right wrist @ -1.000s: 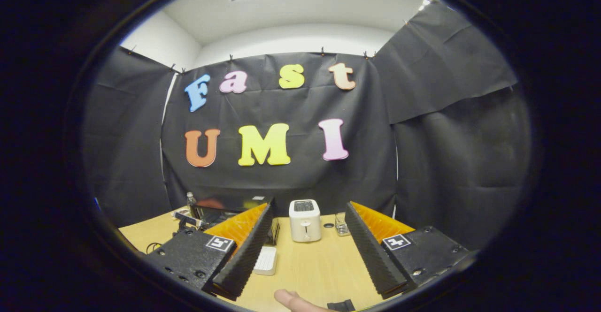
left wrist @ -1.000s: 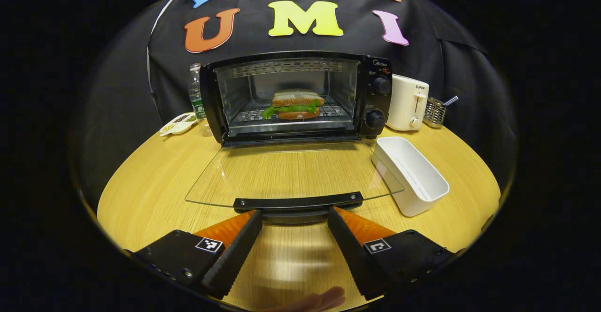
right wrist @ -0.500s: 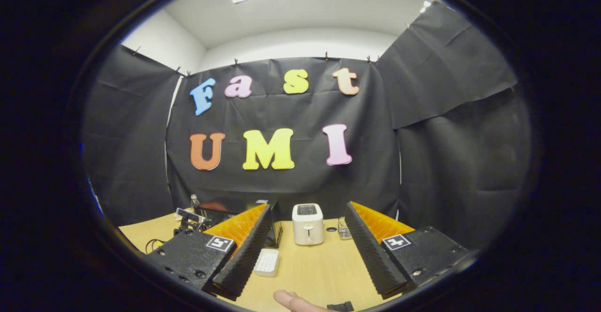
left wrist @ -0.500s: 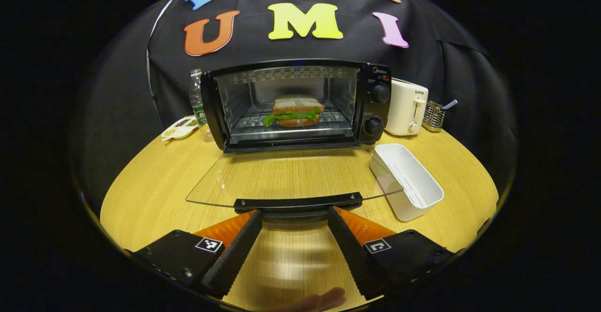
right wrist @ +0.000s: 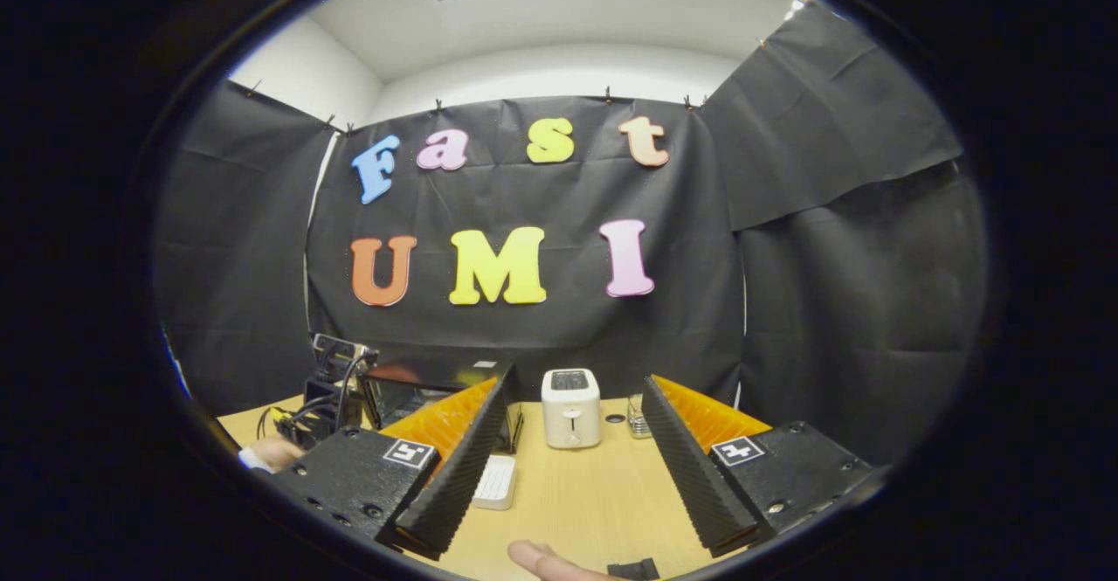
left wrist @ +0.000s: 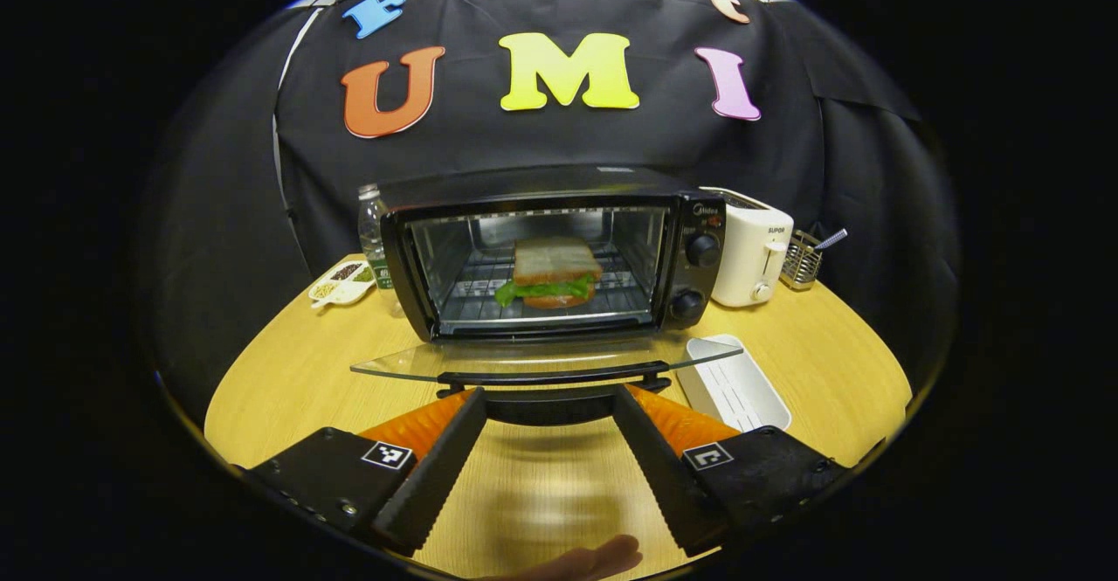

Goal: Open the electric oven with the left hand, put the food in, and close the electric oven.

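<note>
Sandwich [left wrist: 548,273] sits on the oven [left wrist: 550,253] rack at my 12 o'clock; the glass door [left wrist: 546,359] hangs part-raised, its handle [left wrist: 552,379] running 9 to 3 just ahead of my left hand-held gripper [left wrist: 548,459], fingers apart, nearer than the right hand-held gripper [right wrist: 568,467], spread on nothing. White tray [left wrist: 734,386] at 2 o'clock sits close; I'd judge the door's swing clears it.

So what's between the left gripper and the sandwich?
In the left gripper view, the oven's glass door and its black handle lie between the left gripper and the sandwich.
</note>
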`<action>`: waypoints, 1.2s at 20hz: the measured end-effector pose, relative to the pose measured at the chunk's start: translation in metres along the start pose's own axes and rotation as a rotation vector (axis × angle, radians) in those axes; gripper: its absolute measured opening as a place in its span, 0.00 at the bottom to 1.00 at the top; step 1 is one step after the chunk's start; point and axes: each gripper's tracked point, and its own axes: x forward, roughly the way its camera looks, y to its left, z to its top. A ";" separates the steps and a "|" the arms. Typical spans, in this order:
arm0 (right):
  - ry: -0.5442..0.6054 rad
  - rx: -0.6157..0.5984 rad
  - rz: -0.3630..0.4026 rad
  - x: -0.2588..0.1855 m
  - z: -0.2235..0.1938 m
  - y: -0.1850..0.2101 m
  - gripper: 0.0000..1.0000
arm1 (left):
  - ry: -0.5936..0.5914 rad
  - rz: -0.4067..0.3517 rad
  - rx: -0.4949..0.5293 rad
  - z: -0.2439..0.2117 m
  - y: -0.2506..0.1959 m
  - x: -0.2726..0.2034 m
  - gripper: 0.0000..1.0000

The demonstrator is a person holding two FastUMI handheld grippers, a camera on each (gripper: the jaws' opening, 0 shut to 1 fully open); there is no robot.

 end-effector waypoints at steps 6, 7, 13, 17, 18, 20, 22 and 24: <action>0.012 -0.004 -0.016 0.001 -0.001 -0.004 1.00 | -0.073 0.014 -0.016 0.037 0.003 0.014 0.98; 0.014 -0.004 -0.020 0.001 -0.001 -0.004 1.00 | -0.094 0.015 -0.019 0.044 0.004 0.018 0.98; 0.034 0.019 -0.044 -0.001 -0.011 -0.012 0.89 | -0.172 0.068 -0.001 0.080 0.022 0.055 0.98; 0.059 0.040 -0.057 -0.003 -0.019 -0.014 1.00 | -0.183 0.051 -0.072 0.084 0.023 0.038 0.98; 0.067 0.047 -0.060 -0.002 -0.023 -0.015 1.00 | -0.204 0.041 -0.084 0.089 0.022 0.025 0.98; 0.078 0.059 -0.068 -0.008 -0.025 -0.016 1.00 | -0.235 0.033 -0.093 0.095 0.020 0.000 0.97; 0.075 0.069 -0.079 -0.013 -0.022 -0.019 1.00 | -0.282 0.041 -0.087 0.105 0.021 -0.030 0.98; 0.064 0.070 -0.077 -0.017 -0.016 -0.017 1.00 | -0.319 0.050 -0.071 0.112 0.019 -0.065 0.97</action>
